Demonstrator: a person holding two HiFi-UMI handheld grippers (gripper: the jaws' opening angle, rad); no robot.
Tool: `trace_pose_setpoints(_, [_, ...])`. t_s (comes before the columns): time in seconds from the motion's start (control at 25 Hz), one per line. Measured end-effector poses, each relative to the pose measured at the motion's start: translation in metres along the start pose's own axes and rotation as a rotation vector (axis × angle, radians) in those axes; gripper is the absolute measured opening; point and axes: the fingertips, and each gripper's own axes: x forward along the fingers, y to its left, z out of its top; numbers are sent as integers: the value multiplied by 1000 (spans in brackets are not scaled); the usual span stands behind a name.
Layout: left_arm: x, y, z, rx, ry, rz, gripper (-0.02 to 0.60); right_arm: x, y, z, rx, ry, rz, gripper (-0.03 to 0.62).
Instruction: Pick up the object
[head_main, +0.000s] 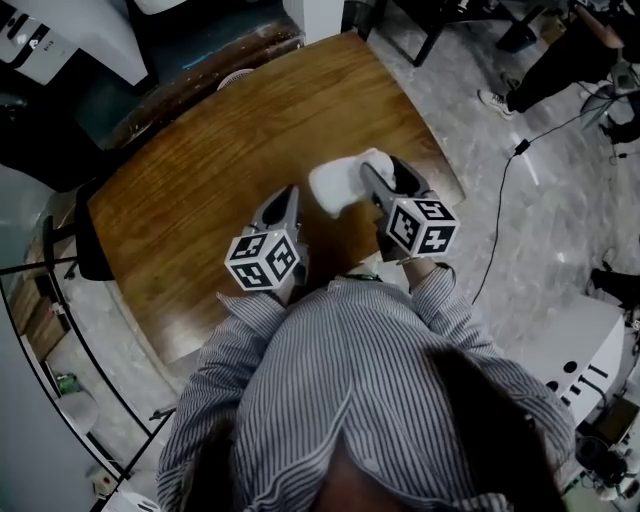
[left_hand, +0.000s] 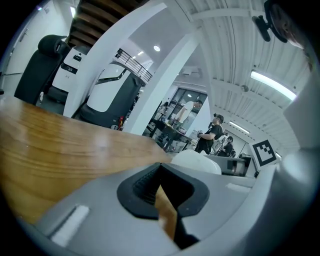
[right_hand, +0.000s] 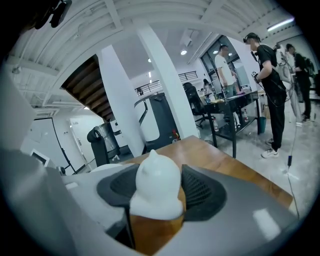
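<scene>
A soft white object (head_main: 338, 183) with a rounded, pointed top lies near the right end of the wooden table (head_main: 200, 170). My right gripper (head_main: 385, 178) is shut on the white object (right_hand: 156, 184), with a black pad against each side of it. I cannot tell whether it is off the wood. My left gripper (head_main: 285, 198) sits low over the table, a short way left of the object and apart from it. Its jaws stand shut with nothing between them, and only a thin wedge of wood shows there. From the left gripper (left_hand: 161, 189), the white object (left_hand: 196, 162) shows just past the right jaw.
The table's right edge (head_main: 440, 150) runs close beside the right gripper. A black chair (head_main: 88, 245) stands at the table's left end. A cable (head_main: 505, 190) trails on the marble floor. A person (head_main: 560, 62) stands at the upper right, and white machines (head_main: 60, 35) at the upper left.
</scene>
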Motion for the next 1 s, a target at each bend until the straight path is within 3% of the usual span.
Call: trace_pose_setpoints(1.0, [4,-19,-8,10,28,-3,2,-23,-3,-6,-13,0,25,264])
